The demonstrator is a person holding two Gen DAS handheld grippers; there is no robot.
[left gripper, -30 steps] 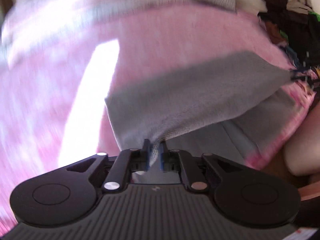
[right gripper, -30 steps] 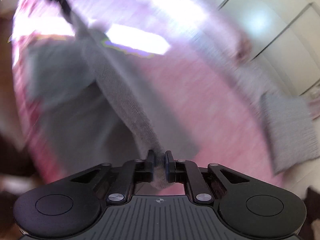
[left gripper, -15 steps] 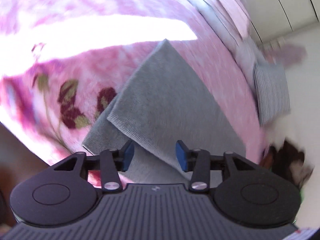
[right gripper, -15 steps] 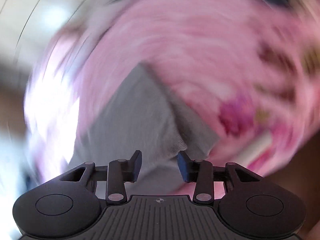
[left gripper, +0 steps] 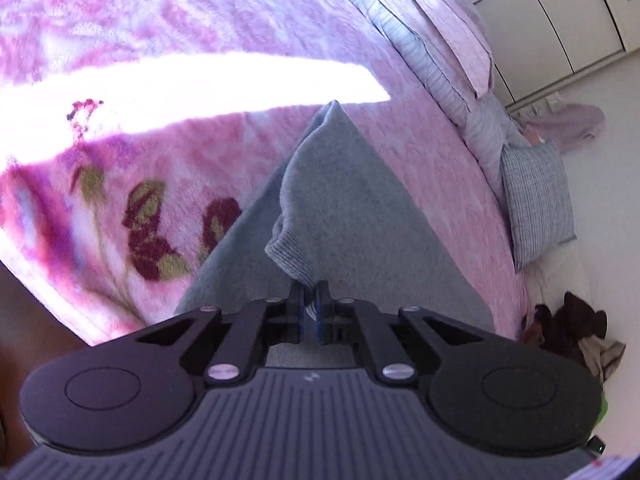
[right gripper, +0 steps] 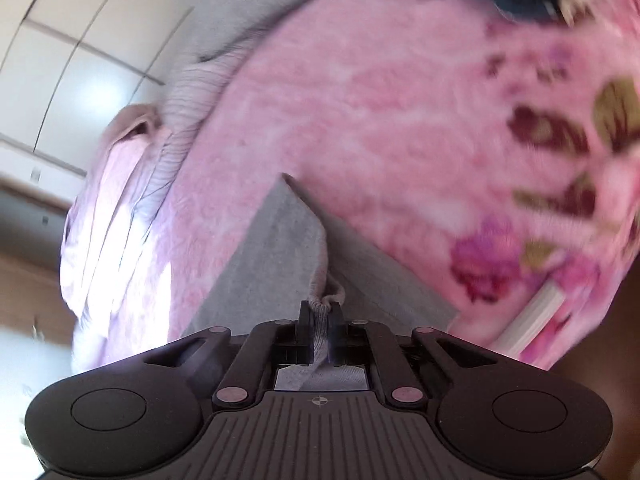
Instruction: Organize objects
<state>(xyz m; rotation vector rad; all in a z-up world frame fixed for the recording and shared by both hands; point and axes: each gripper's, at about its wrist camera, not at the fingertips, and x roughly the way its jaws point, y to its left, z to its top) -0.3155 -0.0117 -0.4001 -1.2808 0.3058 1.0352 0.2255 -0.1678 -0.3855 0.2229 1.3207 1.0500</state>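
A grey knitted garment (left gripper: 360,216) lies folded on a pink flowered blanket (left gripper: 192,176) on a bed. My left gripper (left gripper: 309,300) is shut on its ribbed near edge, which rises in a small fold. In the right wrist view the same grey garment (right gripper: 276,256) lies on the pink blanket (right gripper: 400,120). My right gripper (right gripper: 320,312) is shut on another ribbed edge of it, bunched between the jaws.
Pale pillows (left gripper: 440,36) and a striped cushion (left gripper: 536,196) lie along the far side of the bed. A dark clothes pile (left gripper: 568,332) sits at the right. White wardrobe doors (right gripper: 80,40) stand behind. A bright sun patch (left gripper: 192,80) crosses the blanket.
Both grippers let go of the grey garment after laying it folded, stood open half a second ago, and have now shut again on its near ribbed edges.
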